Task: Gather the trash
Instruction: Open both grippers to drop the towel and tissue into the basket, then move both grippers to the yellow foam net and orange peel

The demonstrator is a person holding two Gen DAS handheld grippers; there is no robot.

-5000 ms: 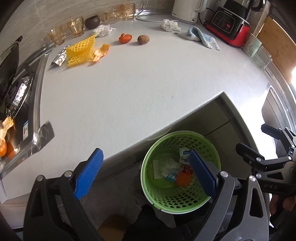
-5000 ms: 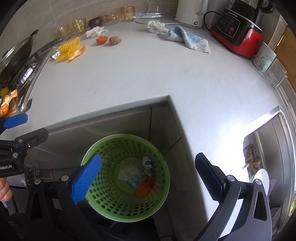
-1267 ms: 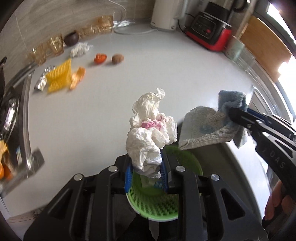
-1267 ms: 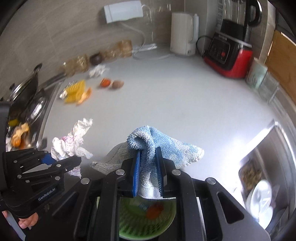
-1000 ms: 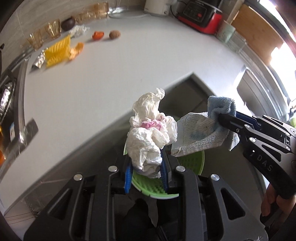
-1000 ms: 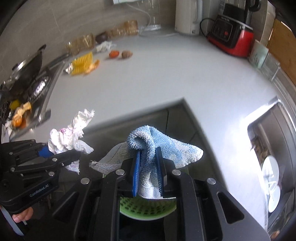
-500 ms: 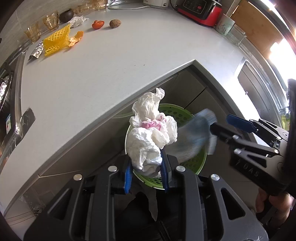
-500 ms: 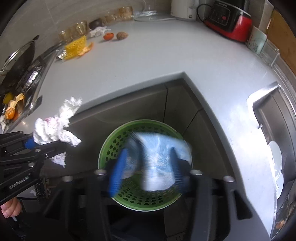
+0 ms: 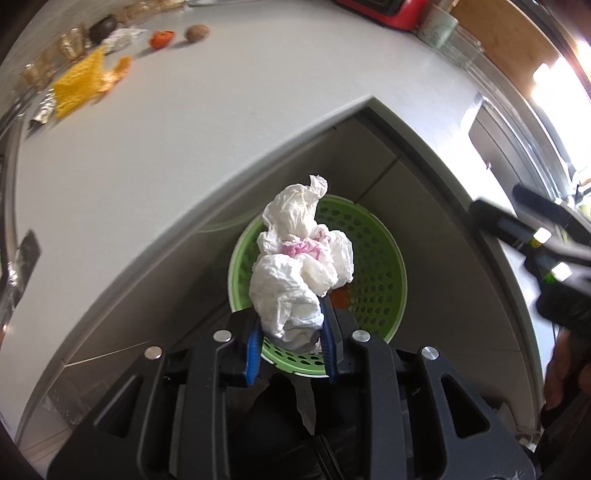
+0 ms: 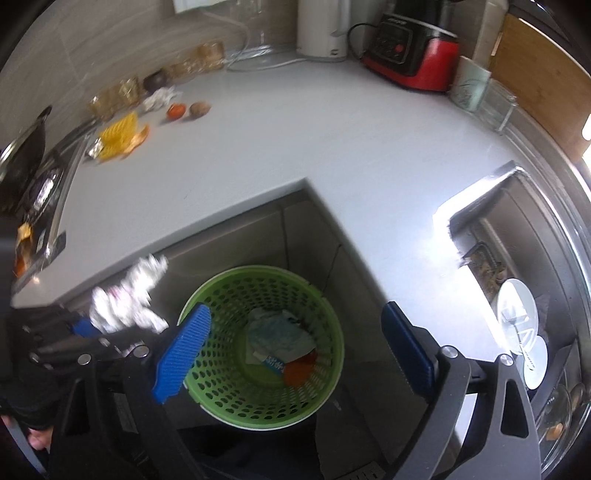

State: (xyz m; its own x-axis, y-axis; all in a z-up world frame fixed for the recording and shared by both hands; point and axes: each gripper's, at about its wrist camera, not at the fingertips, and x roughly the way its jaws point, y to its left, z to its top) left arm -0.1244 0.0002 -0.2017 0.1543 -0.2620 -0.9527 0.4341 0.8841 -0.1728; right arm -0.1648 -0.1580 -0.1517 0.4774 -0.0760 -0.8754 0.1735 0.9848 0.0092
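Observation:
A crumpled white tissue with a pink stain (image 9: 299, 269) stands clamped in my left gripper (image 9: 291, 341), right above the green perforated basket (image 9: 384, 258) on the floor below the counter edge. Over the same basket (image 10: 325, 317) my right gripper (image 10: 295, 350) hangs with its jaws opening wide and nothing between them. The blue-and-white cloth (image 10: 279, 330) lies inside the basket on top of earlier scraps. The tissue (image 10: 129, 299) and left gripper (image 10: 83, 328) also show at the left of the right wrist view.
Far back on the white counter (image 10: 295, 147) lie a yellow mesh piece (image 10: 118, 136), orange peel (image 10: 140, 137), a crumpled wrapper (image 10: 159, 98), a red scrap (image 10: 175, 110) and a brown lump (image 10: 199, 108). A red appliance (image 10: 410, 59) and kettle (image 10: 321, 26) stand behind; a sink (image 10: 517, 277) is right.
My right gripper opened and the cloth dropped into the basket. My left gripper, still holding the tissue, sank a little over the basket.

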